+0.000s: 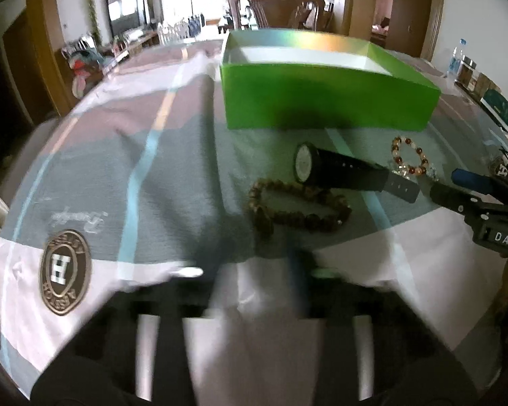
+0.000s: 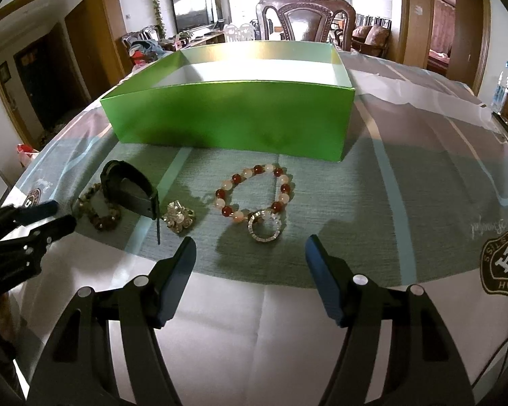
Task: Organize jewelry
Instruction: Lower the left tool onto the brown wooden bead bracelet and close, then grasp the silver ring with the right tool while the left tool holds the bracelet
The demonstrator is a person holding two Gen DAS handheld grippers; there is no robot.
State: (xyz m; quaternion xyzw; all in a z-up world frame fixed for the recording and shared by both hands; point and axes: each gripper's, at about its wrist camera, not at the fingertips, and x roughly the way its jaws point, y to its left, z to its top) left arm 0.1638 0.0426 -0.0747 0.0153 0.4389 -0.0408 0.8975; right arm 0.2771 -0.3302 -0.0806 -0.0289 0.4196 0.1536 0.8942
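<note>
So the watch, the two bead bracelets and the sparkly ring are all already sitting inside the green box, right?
Not inside. The right wrist view shows the watch, both bead bracelets and the sparkly ring lying on the tablecloth in front of the green box, whose visible interior looks bare.

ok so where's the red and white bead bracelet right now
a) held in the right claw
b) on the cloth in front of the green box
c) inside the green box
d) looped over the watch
b: the red and white bead bracelet lies flat on the cloth, just in front of the green box and apart from the watch.
</note>
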